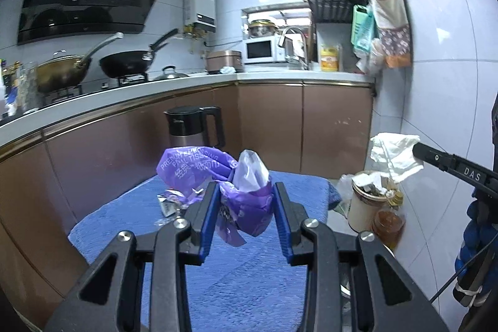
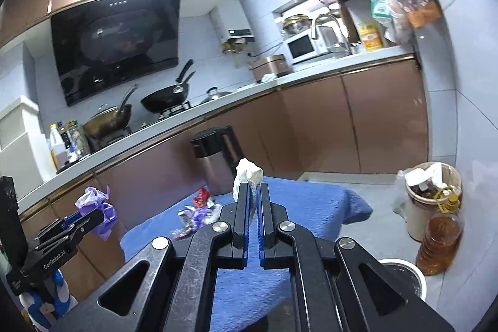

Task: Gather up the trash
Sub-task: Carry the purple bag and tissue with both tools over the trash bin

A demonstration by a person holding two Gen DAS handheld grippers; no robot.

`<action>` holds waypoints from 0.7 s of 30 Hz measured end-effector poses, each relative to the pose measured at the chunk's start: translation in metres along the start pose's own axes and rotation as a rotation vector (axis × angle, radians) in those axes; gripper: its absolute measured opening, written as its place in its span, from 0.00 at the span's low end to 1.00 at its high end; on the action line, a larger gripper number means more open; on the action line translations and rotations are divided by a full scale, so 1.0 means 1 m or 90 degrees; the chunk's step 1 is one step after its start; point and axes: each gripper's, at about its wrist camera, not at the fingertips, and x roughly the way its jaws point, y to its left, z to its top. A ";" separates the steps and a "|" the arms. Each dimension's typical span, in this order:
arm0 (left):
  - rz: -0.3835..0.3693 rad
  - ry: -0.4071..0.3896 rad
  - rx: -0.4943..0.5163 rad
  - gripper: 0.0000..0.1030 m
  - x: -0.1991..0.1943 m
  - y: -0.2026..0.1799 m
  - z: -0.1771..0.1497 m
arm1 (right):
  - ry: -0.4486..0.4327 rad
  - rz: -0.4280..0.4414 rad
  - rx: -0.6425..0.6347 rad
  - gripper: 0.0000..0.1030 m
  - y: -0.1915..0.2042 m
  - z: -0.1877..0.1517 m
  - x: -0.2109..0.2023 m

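1. Purple plastic, a crumpled tissue wrapper (image 1: 246, 201), is clenched between the blue-padded fingers of the left gripper (image 1: 246, 192); its lower end hangs behind them, above the blue cloth (image 1: 249, 285) on the tabletop.
2. White tissue (image 2: 246, 176) is pinched in the right gripper (image 2: 254, 192), whose fingers are nearly closed; most of it is hidden between the pads.
3. At 10 o'clock of the left gripper, more wrappers (image 1: 174, 201) lie on the cloth, too crumpled to identify.
4. At 3 o'clock stands a full trash bin (image 1: 367, 201); its contents are hard to make out, and a bottle (image 1: 387, 226) covers its base.
5. Readable: "PREMIUM" and "TISSUE" on the purple wrapper, "DAS" on the right gripper, "GenRobot.AI" on the left.
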 end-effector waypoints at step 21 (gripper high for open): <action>-0.206 0.172 0.154 0.32 0.142 -0.165 -0.030 | 0.077 -0.167 0.148 0.04 -0.149 -0.048 0.029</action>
